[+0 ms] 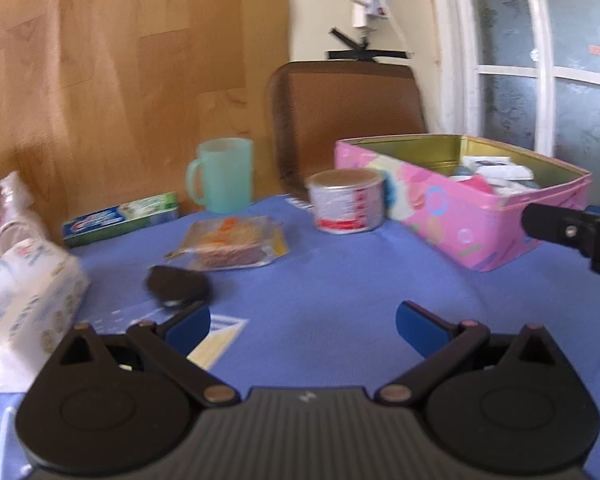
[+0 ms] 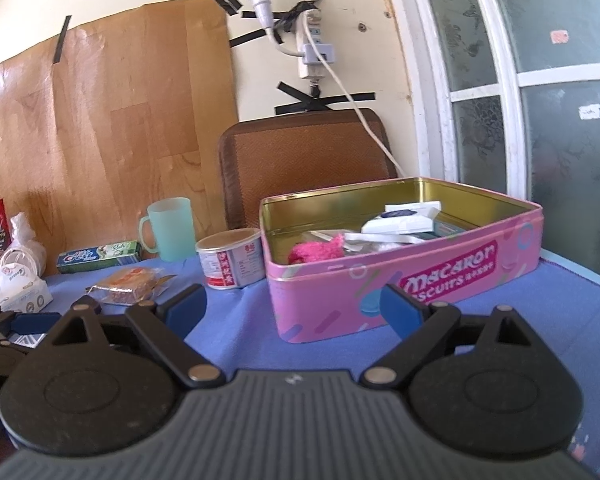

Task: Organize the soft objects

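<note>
A pink macaron biscuit tin [image 2: 440, 284] stands open on the blue cloth; it also shows in the left wrist view [image 1: 452, 216]. Inside lie a pink fluffy item [image 2: 316, 251] and white packets [image 2: 404, 222]. A white tissue pack [image 1: 24, 304] lies at the left, also in the right wrist view [image 2: 16, 298]. A small dark soft object [image 1: 178, 284] lies just ahead of my left gripper [image 1: 302, 326], which is open and empty. My right gripper [image 2: 292, 306] is open and empty, in front of the tin.
A wrapped snack [image 1: 230, 246], a tin can [image 1: 346, 200], a green mug [image 1: 222, 174] and a toothpaste box [image 1: 120, 218] sit on the cloth. A brown chair back [image 2: 304, 156] stands behind. The right gripper's finger [image 1: 568, 232] shows at the right edge.
</note>
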Tool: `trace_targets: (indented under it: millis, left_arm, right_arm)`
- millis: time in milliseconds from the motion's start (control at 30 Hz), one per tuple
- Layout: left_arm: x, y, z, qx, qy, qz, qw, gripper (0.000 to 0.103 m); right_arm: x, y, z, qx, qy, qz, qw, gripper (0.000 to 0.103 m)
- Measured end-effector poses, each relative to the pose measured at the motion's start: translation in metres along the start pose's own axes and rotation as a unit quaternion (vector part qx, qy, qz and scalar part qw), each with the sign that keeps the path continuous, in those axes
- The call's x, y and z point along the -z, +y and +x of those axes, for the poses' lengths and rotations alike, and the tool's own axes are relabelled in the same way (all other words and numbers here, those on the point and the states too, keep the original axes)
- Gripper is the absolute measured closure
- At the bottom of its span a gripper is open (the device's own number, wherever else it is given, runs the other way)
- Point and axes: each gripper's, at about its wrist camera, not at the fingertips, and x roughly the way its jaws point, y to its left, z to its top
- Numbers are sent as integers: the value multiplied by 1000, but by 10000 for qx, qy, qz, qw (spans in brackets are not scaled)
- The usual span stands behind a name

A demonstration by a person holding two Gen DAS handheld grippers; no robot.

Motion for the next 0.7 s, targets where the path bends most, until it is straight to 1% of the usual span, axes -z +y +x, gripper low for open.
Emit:
trace_targets:
  millis: [200,267,333,400,467,533,600,700]
  left_arm:
    - [6,32,-8,-532,24,43,9986,0]
    - [8,44,-11,-677,20,-52,9977,0]
    - [10,58,-15,-789,-19,-277,9965,0]
    - [12,72,-21,-790,-161,-624,9948,0]
    - [15,87,-30,-745,-377,-1091,9905,0]
    - [18,98,-35,-824,-510,-1468,9844,0]
    - [20,107,-38,-870,-581,-1765,9787,0]
    - [21,111,-40,-989,-684,-1915,9741,0]
  right_arm:
    - [-1,18,7,-252,42,-203,9995,8]
    - [-2,26,11,-386,103,-281,9988,8]
    - [-3,35,16,-515,166,-361,9979,8]
    - [-5,46,22,-696,224,-469,9962,8]
    - [-7,58,31,-954,333,-580,9932,8]
    - [-10,70,44,-1279,524,-701,9879,8]
    - [-12,85,57,-1534,615,-897,9822,11]
    - [-12,108,81,-1783,703,-1352,9721,25]
